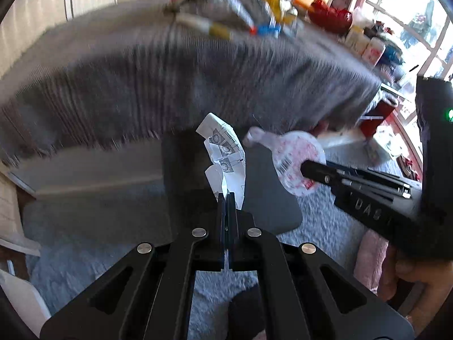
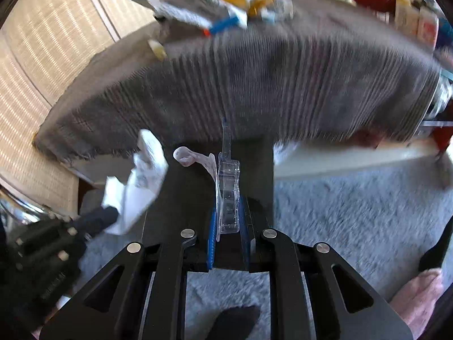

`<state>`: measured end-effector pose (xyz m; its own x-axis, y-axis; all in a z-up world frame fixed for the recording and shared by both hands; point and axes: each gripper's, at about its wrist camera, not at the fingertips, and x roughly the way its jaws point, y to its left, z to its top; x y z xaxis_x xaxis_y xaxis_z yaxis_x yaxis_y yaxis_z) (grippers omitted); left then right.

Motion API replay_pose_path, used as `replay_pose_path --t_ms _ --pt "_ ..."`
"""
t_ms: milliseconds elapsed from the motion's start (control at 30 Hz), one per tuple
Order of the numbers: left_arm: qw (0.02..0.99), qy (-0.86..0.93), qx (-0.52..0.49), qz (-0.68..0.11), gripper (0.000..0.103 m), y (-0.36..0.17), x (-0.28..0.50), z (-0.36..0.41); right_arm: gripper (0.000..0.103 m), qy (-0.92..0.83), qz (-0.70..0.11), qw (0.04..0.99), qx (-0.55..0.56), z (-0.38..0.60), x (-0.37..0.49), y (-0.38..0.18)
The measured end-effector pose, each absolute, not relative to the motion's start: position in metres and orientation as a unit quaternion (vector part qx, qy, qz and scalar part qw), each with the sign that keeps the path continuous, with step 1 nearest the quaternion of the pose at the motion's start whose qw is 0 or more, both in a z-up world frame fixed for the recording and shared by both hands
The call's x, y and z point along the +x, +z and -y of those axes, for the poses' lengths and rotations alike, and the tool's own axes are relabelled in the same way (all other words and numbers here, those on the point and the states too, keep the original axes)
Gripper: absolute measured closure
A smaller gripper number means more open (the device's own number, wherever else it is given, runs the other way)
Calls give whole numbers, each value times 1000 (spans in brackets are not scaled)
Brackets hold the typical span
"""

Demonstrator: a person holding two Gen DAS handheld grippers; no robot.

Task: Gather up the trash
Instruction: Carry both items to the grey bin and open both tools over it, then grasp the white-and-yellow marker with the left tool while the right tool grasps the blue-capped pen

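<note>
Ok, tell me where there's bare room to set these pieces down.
Free: the near stretch of the grey cloth, in front of the litter, and the pale rug right of the dark bin. Crowded: the cloth's far edge, heaped with wrappers.

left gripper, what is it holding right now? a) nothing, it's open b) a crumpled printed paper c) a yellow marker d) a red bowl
b: the left gripper has its jaws pinched shut on a crumpled white paper with printed round marks, which sticks up from between the fingers.
</note>
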<state>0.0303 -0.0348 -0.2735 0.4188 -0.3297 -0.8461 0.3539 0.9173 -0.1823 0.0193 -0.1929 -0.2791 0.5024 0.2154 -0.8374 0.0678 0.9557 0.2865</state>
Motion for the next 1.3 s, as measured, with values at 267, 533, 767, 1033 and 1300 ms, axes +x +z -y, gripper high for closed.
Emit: replay_pose_path --t_ms 267,533,767,1033,1300 --pt "809 -208 -5 -549 98 -320 51 36 82 56 -513 840 164 195 35 -295" --pt "821 -185 -6 -540 58 -315 55 29 36 32 -492 855 158 201 38 -284" --pt "840 -166 -3 -517 9 -286 61 14 6 -22 -442 884 152 220 34 -262" --pt "858 -152 10 -491 8 -254 76 7 4 -52 -402 898 170 243 36 -241" --pt "878 -160 22 -451 8 -220 95 28 4 -76 -348 917 179 255 61 -198"
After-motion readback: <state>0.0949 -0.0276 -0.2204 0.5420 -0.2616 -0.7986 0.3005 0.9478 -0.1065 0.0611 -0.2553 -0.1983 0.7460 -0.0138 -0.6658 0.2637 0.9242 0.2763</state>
